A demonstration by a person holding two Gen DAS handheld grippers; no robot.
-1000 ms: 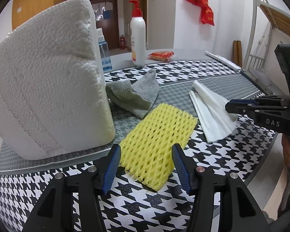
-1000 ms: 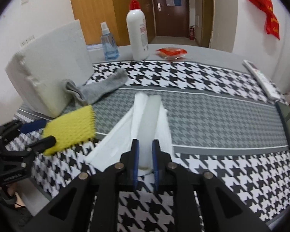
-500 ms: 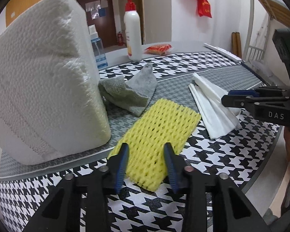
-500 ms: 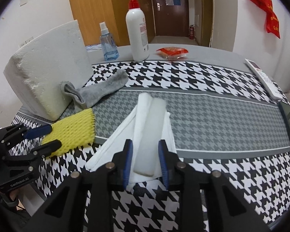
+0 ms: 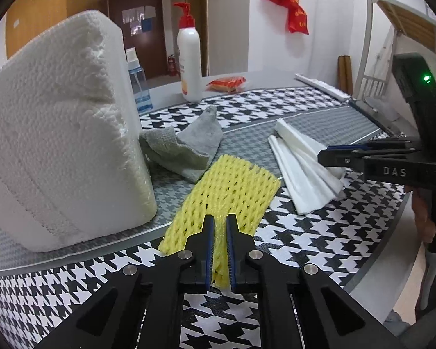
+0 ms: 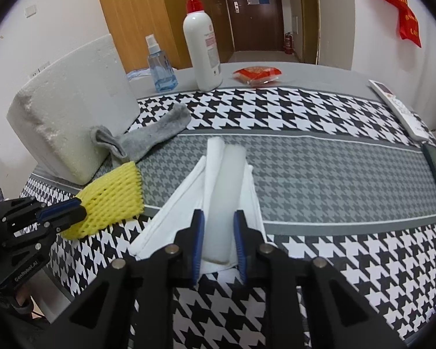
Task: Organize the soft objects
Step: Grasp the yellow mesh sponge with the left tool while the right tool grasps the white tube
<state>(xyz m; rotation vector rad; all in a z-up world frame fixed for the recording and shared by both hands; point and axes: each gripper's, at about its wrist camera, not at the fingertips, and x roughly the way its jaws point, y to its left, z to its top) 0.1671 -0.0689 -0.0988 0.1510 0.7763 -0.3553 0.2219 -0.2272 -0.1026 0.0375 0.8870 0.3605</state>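
A yellow foam net (image 5: 232, 186) lies on the houndstooth cloth; it also shows in the right wrist view (image 6: 110, 200). My left gripper (image 5: 218, 221) is shut on its near edge, pinching the mesh between the pads. A folded white foam sheet (image 6: 223, 186) lies in the middle, with a rolled part on top. My right gripper (image 6: 218, 218) is open, one finger on either side of the roll's near end. A grey sock (image 6: 148, 136) lies crumpled against a big white foam block (image 5: 58, 128).
A white pump bottle (image 6: 202, 46), a blue spray bottle (image 6: 158, 67) and a red snack packet (image 6: 255, 74) stand at the back. A remote (image 6: 398, 107) lies at the far right. The table's front edge is close under both grippers.
My left gripper has closed from wide open onto the yellow foam net. My right gripper has opened from a near-shut pinch on the white foam sheet.
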